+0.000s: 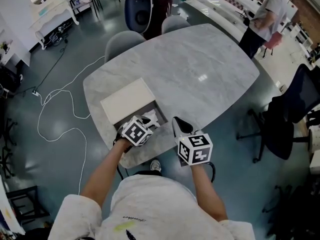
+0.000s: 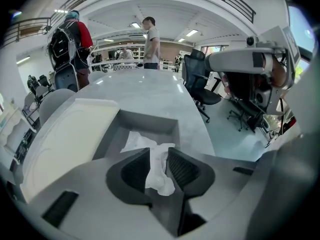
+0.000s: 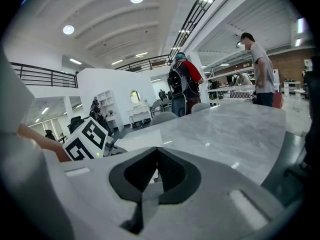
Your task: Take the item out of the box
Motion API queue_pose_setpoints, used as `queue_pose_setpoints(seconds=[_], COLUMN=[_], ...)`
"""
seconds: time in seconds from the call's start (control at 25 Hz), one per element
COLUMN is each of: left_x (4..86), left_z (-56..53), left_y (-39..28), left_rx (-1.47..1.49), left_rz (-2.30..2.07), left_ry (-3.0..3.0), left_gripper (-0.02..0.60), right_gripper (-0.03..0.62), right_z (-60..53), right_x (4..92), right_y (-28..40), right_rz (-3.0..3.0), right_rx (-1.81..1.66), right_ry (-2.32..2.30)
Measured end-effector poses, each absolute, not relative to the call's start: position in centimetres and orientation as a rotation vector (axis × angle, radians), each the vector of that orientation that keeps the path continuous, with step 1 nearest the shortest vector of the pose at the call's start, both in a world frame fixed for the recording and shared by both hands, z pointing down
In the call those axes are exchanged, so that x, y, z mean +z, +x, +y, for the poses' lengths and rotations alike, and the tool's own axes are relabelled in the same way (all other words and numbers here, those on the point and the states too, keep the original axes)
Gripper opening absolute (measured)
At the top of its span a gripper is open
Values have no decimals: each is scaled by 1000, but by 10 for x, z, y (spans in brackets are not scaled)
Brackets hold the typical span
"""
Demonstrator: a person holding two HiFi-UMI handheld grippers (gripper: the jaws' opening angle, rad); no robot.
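The jaws of the left gripper point(image 2: 159, 155) are closed on a crumpled white paper point(image 2: 138, 141), which rises out of the open grey box point(image 2: 150, 122). The jaws of the right gripper point(image 3: 156, 160) are pressed together with nothing between them. It hovers at 4 o'clock from the left gripper, past the surface point(image 1: 200, 69) edge. The box sits at the surface's 7 o'clock corner. A white lid point(image 1: 127, 100) lies at the box's 10 o'clock.

I can read no word or number anywhere; the small script on my shirt point(image 1: 134, 217) is too blurred.
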State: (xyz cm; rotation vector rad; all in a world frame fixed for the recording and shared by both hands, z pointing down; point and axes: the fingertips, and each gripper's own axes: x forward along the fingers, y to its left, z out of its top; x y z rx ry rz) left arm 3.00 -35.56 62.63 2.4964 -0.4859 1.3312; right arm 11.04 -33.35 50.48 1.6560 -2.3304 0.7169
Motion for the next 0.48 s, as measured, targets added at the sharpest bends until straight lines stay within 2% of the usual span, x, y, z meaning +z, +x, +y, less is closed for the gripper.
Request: queue_pose_setpoints(seconds=[0.48], left_x=[648], left_z=[-366], left_y=[33], left_rx=[1499], left_rz=[-383], left_ry=[2504], left_gripper=[98], right_gripper=[5], right_z=[-340], right_x=[512], right_y=[119], right_rz=[-2289], right_rx=[744], right_ry=[1691])
